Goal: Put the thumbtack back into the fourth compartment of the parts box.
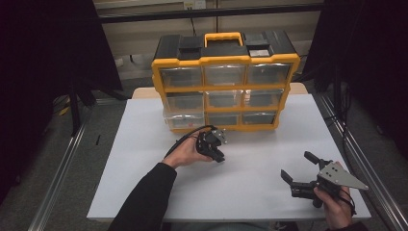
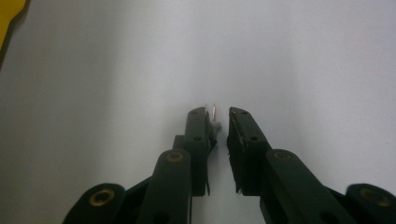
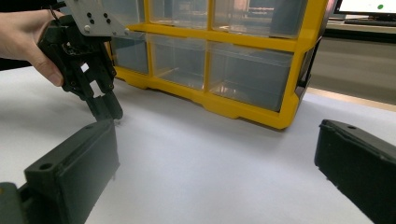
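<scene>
My left gripper (image 1: 220,158) points down at the white table (image 1: 144,183), just in front of a yellow and black drawer organizer (image 1: 226,60). In the left gripper view its jaws stand a narrow gap apart (image 2: 218,114). A tiny white and metal piece (image 2: 214,115) sits between the tips, against the left jaw and clear of the right one. The right gripper view shows that gripper (image 3: 106,109) with its tips at the table surface. My right gripper (image 1: 296,164) hovers at the front right, its jaws wide open and empty (image 3: 214,135).
The organizer (image 3: 243,42) has three rows of clear drawers and a yellow handle on top. Its bottom left drawer (image 1: 185,120) sticks out a little. A corner of its yellow frame (image 2: 11,14) shows at the far left. Metal rails (image 1: 62,163) flank the table.
</scene>
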`<state>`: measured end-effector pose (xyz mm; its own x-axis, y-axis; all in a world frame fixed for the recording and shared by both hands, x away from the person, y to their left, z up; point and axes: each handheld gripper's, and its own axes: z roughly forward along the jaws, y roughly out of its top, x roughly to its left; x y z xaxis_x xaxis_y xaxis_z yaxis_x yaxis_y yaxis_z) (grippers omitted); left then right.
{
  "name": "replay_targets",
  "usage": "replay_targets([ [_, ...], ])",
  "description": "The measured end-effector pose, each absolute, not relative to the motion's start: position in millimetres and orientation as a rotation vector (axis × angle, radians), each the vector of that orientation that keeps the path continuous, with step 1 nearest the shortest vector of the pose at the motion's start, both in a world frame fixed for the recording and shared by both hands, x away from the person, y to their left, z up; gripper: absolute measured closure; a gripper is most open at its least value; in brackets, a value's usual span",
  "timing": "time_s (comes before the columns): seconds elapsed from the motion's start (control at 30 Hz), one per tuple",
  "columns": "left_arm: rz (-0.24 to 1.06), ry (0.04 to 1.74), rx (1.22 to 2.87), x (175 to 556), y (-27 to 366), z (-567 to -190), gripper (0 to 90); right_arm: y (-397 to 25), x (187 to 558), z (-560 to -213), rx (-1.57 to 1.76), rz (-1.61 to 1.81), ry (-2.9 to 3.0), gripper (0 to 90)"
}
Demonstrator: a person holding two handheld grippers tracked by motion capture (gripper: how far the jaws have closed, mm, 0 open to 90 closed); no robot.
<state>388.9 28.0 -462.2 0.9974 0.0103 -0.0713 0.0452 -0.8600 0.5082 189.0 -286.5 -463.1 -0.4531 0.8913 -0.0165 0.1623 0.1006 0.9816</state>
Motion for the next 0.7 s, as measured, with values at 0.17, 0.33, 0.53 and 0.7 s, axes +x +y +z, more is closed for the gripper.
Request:
replay_targets([
  [0.17, -0.114, 0.042, 2.614, 390.4, 28.2, -461.1, 82.8, -286.4, 189.0, -463.1, 1.040, 1.405, 1.720, 0.0],
  [0.33, -0.098, 0.062, 2.607, 390.2, 28.5, -461.8, 85.1, -286.5, 189.1, -463.2, 1.040, 1.404, 1.719, 0.0],
  [0.53, -0.146, 0.069, 2.582, 392.9, 31.2, -462.7, 85.7, -286.6, 189.2, -463.2, 1.039, 1.404, 1.719, 0.0],
  [0.7, -0.121, 0.098, 2.577, 391.5, 31.2, -462.7, 85.8, -286.3, 189.5, -463.4, 1.039, 1.408, 1.719, 0.0],
])
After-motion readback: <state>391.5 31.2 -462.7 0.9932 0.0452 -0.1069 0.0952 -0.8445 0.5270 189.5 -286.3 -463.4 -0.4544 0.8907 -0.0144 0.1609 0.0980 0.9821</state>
